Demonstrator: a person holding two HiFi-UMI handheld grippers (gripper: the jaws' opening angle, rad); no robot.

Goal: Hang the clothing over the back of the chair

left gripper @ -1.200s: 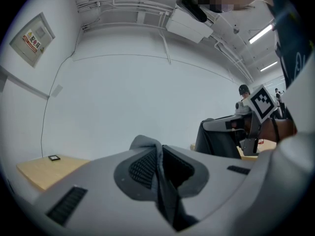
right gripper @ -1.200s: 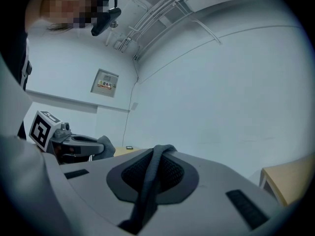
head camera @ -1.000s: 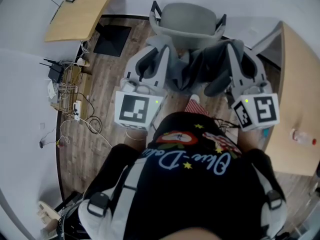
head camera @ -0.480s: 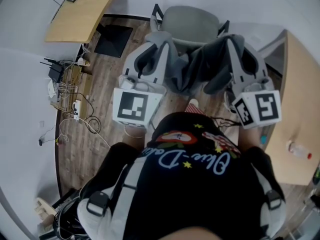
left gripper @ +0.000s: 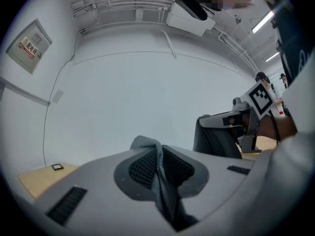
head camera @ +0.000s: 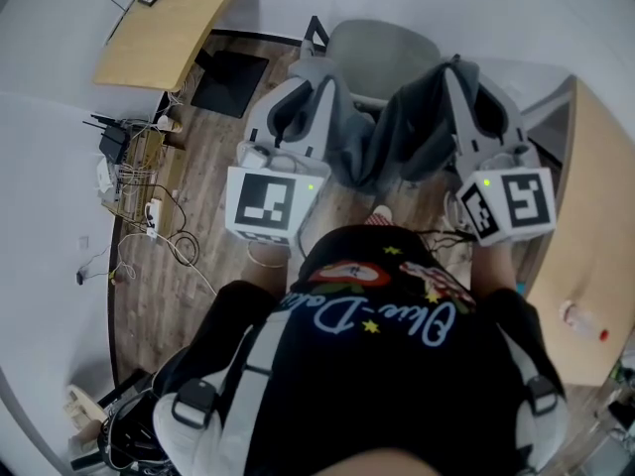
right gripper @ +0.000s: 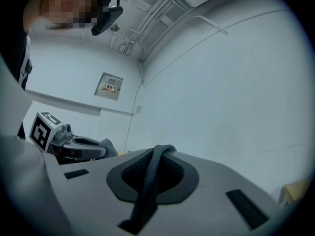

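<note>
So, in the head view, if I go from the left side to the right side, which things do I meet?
tangle of cables → left gripper → grey clothing → right gripper → bottle

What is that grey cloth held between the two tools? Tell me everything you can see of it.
The garment is soft grey fabric, darker toward the right. The left gripper and right gripper each pinch a bunched edge between shut jaws, so it hangs spread between them, sagging in loose folds. It is held up in front of the grey chair; whether it touches the chair is unclear.
</note>
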